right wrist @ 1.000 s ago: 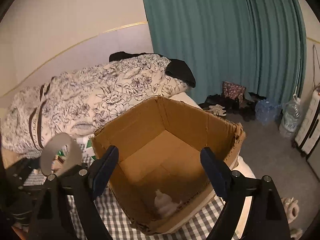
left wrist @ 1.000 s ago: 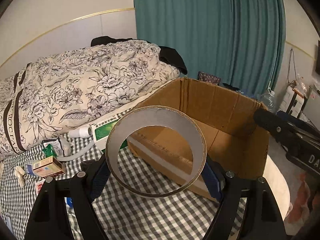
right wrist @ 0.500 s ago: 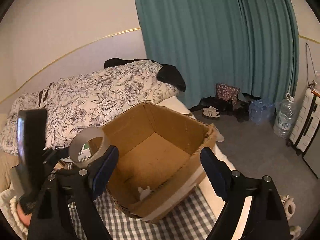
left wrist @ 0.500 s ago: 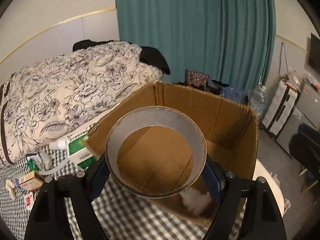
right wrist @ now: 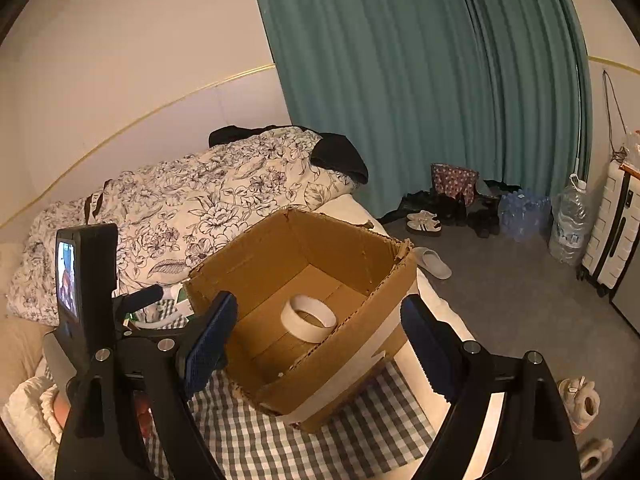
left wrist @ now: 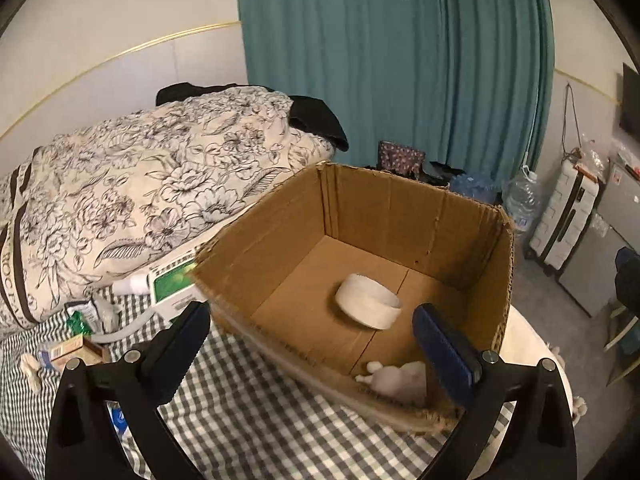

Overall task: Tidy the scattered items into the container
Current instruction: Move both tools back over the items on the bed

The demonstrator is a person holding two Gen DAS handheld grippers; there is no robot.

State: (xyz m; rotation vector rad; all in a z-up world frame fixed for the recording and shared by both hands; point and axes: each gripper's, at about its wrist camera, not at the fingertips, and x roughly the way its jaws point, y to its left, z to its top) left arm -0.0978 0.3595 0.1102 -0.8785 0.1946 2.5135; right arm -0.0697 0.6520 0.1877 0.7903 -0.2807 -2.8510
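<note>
Tape ring lies on the floor of the cardboard box on the bed. Left tongs opening, nothing between them. Right tongs spread, empty.

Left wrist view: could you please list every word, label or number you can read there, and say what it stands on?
"ROC": partial dark lettering, cut off, on the striped edge of the floral duvet.
Green and white box: print too blurred to read.
Small packets on the checked sheet: too small to read.
Cardboard box: no print visible.
</note>
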